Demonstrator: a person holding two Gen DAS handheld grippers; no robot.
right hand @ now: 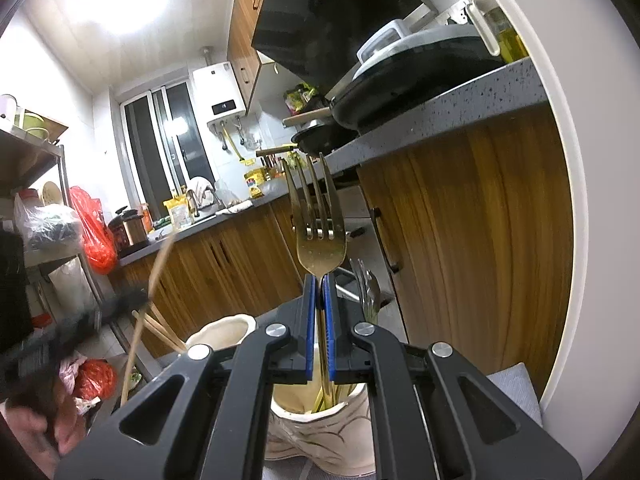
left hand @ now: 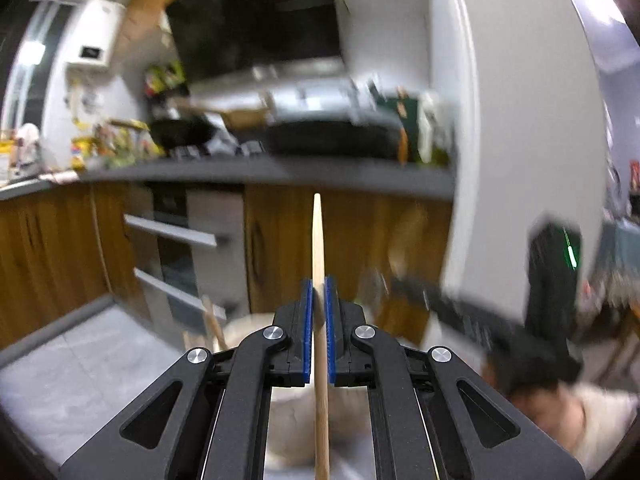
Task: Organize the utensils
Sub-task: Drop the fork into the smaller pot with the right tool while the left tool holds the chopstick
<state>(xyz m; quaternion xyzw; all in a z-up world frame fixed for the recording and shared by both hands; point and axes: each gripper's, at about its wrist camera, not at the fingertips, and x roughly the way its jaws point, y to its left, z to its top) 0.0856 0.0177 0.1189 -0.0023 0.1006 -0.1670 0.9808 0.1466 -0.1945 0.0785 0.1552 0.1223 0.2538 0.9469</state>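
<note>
L claw [left hand: 318,300] pressed together on a wooden chopstick [left hand: 319,248]; stick runs straight up between the blue pads [left hand: 307,320], tip pointing at the dark bench [left hand: 280,172] edge across the kitchen. L view badly blurred.

R claw [right hand: 319,292] pinching a gold fork [right hand: 319,236] at the neck, tines up, handle going down btwn the pads into the white ceramic holder [right hand: 320,432] directly under the claw. More utensils in that holder: a spoon + other metal heads [right hand: 370,288] sticking up just R of the fork.

Second white ceramic holder [right hand: 224,330] just L of the first, w/ wooden chopsticks [right hand: 164,330] leaning out of it to the L. In the R view, L claw's chopstick shows as a thin blurred streak well L of the fork, above a person's hand [right hand: 44,424] at lower L.

Wood cabinet doors [right hand: 460,248] behind the fork, under the bench. Pans [right hand: 400,92] on the bench top.
</note>
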